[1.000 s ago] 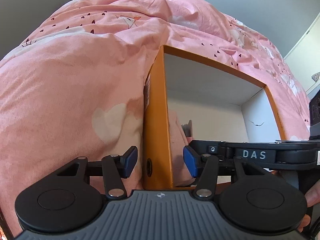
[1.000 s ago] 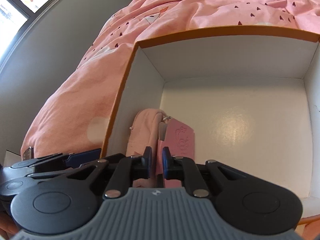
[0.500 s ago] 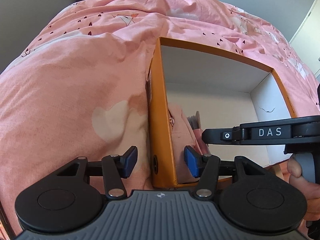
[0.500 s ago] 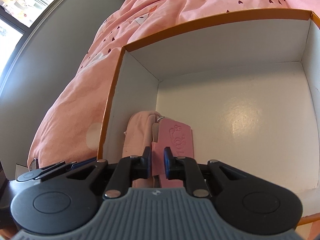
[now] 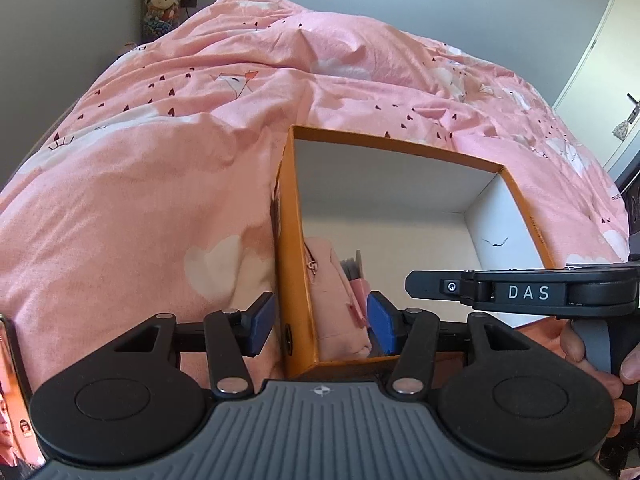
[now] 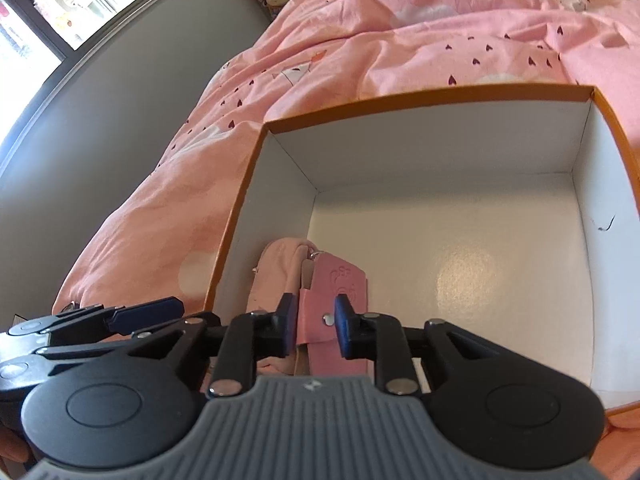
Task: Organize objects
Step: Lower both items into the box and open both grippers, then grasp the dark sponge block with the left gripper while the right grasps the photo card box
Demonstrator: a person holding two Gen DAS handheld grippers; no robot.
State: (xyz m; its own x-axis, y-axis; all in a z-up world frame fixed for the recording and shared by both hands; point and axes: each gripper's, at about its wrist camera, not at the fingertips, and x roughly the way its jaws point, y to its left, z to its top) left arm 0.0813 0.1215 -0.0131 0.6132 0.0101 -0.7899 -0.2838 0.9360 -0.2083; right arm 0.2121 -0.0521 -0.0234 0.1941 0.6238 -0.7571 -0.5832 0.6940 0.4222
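An orange box (image 5: 289,240) with a white inside (image 6: 460,264) lies on the pink bed. A pink wallet (image 6: 336,280) and a pale pink pouch (image 6: 276,268) lie against the box's left wall; the pouch also shows in the left wrist view (image 5: 332,304). My right gripper (image 6: 316,322) is open above the near end of the wallet, its pads apart from it. My left gripper (image 5: 320,320) is open and straddles the box's left wall without pressing it. The right gripper also shows from the side in the left wrist view (image 5: 416,285).
The pink duvet (image 5: 180,152) surrounds the box. Stuffed toys (image 5: 160,4) stand at the far wall. A window (image 6: 60,12) is at the left. A door (image 5: 608,64) is at the right. The rest of the box floor is bare white.
My right gripper has opened and let go of the pink wallet, which now lies in the box. Both grippers have drawn back and up from the box.
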